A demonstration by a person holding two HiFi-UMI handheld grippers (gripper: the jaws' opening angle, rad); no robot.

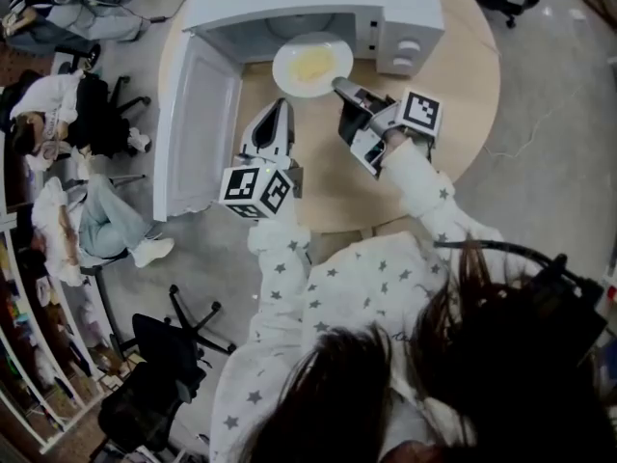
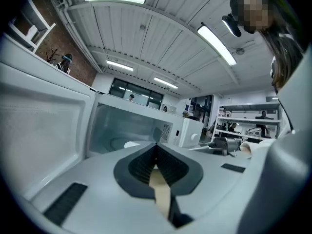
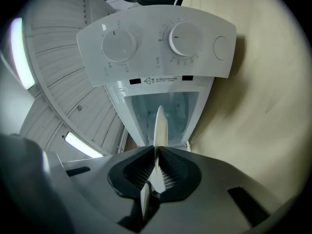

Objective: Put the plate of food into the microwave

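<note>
The jaws of your right gripper (image 1: 339, 87) pinch the near rim of the plate (image 1: 287, 75). The plate carries yellow food (image 1: 314, 63) and hangs at the mouth of the microwave (image 1: 318, 3), whose door (image 1: 198, 128) stands swung wide open. The jaws of your left gripper (image 1: 278, 112) are pressed together on nothing, above the round table (image 1: 468, 80) just beside that door.

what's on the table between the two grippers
Only bare table: in the head view no object lies between the left gripper and the right gripper, which is shut on the plate rim.
</note>
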